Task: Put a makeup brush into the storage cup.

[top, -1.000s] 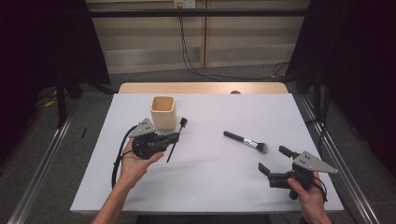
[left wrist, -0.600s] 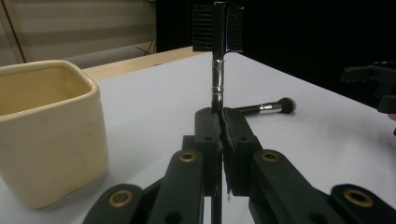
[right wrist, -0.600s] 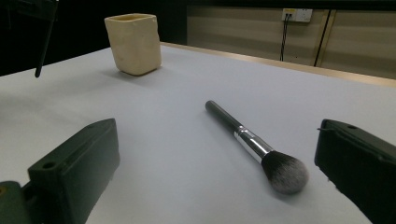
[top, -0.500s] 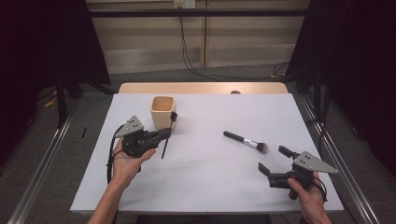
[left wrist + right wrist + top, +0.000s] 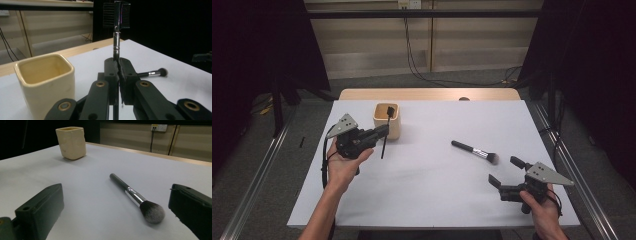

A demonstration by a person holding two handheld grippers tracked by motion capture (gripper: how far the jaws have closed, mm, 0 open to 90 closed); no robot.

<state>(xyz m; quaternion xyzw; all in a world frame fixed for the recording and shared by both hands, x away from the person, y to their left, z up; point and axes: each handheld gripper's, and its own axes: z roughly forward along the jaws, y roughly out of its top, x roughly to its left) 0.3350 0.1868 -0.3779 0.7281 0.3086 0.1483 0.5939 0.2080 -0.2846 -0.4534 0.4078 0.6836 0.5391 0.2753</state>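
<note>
The brow comb (image 5: 116, 15) is clamped in the left gripper (image 5: 382, 132) beside the cup (image 5: 386, 120) (not yet in); the powder brush (image 5: 135, 196) waits before the right gripper's (image 5: 503, 173) wide-open jaws.

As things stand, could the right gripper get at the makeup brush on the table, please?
Probably yes. The right gripper is open, and the makeup brush lies flat on the bare table just ahead of it, with nothing between them.

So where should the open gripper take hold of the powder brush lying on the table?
Grip the powder brush on its thin black handle, probably near the middle, clear of the soft bristles. It lies flat, so bring the right gripper down from above with its open jaws set across the handle.
</note>
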